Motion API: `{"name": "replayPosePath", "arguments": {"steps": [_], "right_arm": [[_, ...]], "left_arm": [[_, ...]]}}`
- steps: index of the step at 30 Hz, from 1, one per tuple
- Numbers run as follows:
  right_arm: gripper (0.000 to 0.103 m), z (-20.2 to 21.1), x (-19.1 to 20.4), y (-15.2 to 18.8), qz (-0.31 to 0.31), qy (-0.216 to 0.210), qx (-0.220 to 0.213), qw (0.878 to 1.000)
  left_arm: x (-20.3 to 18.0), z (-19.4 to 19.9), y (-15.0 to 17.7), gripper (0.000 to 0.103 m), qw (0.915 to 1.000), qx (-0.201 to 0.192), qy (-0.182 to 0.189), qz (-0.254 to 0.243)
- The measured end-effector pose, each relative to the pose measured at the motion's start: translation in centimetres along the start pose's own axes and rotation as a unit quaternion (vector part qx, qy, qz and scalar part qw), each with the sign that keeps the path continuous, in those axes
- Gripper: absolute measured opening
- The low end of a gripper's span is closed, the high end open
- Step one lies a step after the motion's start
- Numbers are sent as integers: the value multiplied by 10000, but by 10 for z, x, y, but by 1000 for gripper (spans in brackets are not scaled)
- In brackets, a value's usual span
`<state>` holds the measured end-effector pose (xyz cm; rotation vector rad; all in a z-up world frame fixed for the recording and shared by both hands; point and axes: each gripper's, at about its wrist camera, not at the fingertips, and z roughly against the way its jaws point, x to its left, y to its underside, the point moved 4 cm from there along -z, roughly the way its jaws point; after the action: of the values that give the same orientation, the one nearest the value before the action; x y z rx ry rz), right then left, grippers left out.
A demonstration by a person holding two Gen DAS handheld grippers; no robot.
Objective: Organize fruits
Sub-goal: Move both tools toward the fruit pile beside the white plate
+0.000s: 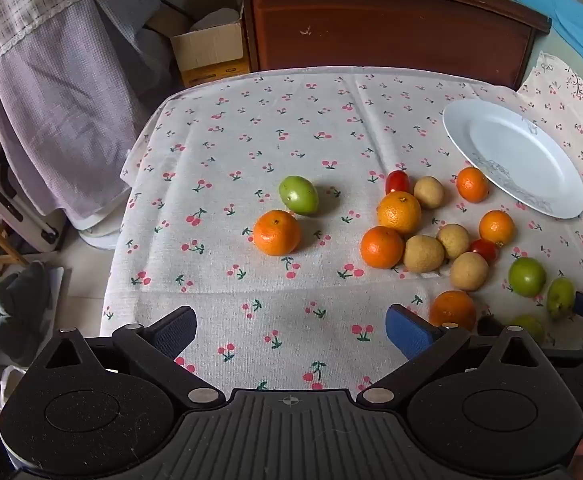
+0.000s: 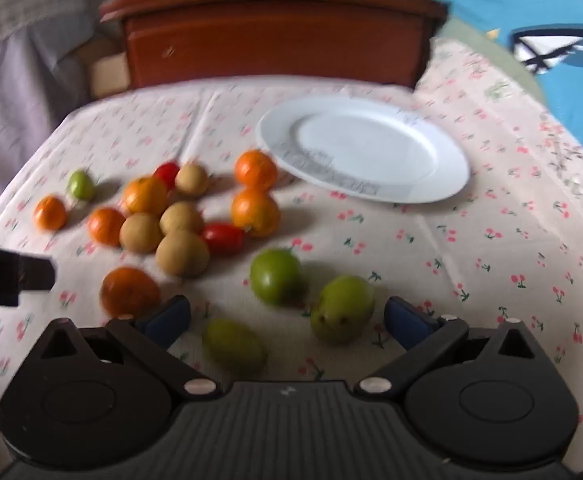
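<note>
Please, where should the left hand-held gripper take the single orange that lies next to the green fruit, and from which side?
Grip the orange across its widest middle, coming from above. It is round and sits stem up. Close along the left-right line, because the green fruit touches its far side. The left hand-held gripper is open.

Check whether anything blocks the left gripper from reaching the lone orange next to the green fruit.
Nothing visible does. The left gripper is open, and only bare tablecloth lies between its fingers and the lone orange. The green fruit sits just behind that orange, close against it.
</note>
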<state>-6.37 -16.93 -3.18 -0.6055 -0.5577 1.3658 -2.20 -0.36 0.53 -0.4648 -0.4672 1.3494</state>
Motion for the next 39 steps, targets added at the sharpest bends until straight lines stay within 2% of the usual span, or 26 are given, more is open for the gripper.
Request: {"name": "replayPosePath", "arguments": {"steps": [4,7,12,18,21,22,24,27,31,39], "right_arm": [[102,1,3,-11,224,-2,882,9959],[102,3,4,-11,433,125,1071,9932],[102,28,-4,-24,313,225,880,9954],[102,62,-14,-41,-123,-51,333,9994],[102,73,-15,-43,-92,174,211,9996],[102,73,-18,-43,-67,216,261,9994],[102,72,-17,-40,156,665,327,9971],[102,65,-27,-35,-72,995,397,9942],[102,54,-35,-31,-455,752,743,9934],[102,53,-24,-30,-396,503,863,9942]], "left_arm": [[1,3,-1,102,10000,5,36,34],[2,8,-2,102,10000,-30,46,16],[1,20,-5,102,9999,-55,92,29],[-3,40,-10,102,9996,-252,85,-37],[-3,41,-8,102,9998,-149,93,7],[-3,40,-8,102,9999,-90,107,34],[-3,39,-6,102,9999,1,117,76],[-5,37,-3,102,10000,37,61,47],[-8,30,1,102,9999,125,-18,-2],[-11,26,4,102,9998,165,-45,-57]]}}
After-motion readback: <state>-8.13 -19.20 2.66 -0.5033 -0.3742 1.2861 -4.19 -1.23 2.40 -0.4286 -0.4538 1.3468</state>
